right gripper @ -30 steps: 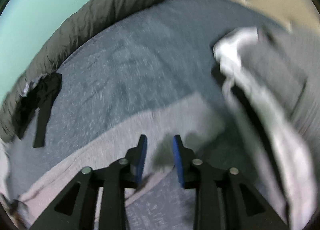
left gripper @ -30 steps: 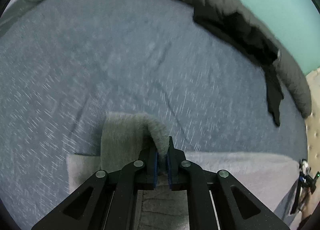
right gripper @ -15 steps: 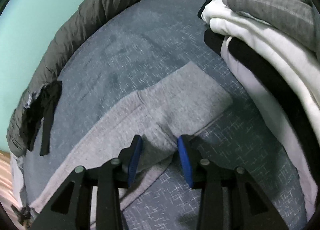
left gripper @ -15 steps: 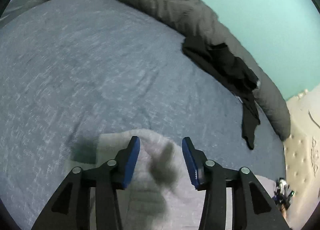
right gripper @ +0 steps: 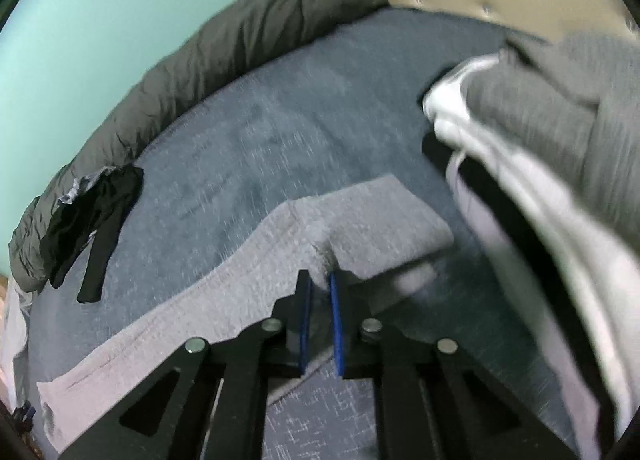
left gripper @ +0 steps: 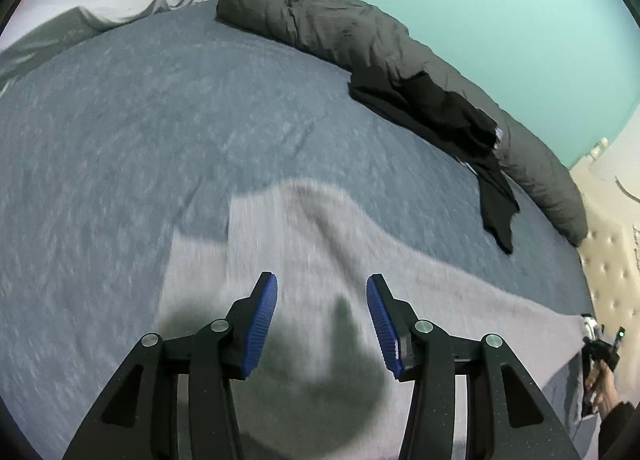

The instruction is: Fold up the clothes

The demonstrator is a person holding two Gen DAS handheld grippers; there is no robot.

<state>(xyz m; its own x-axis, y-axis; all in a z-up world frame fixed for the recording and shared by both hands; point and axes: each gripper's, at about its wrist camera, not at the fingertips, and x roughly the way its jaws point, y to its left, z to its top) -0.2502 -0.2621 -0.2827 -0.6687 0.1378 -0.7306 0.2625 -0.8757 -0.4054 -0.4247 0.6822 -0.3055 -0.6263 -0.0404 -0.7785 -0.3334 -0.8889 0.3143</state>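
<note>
while pinched, grey garment (right gripper: 320, 256) between right jaws

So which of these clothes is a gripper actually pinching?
The light grey garment, bunched between the closing right gripper; the black garment lies untouched.

Dim, even light – soft tongs shadow, motion blur mid-frame, fisheye bending with dark corners

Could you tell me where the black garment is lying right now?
In both wrist views, the black garment lies at the bed's far edge, draped against the dark grey rolled duvet.
</note>
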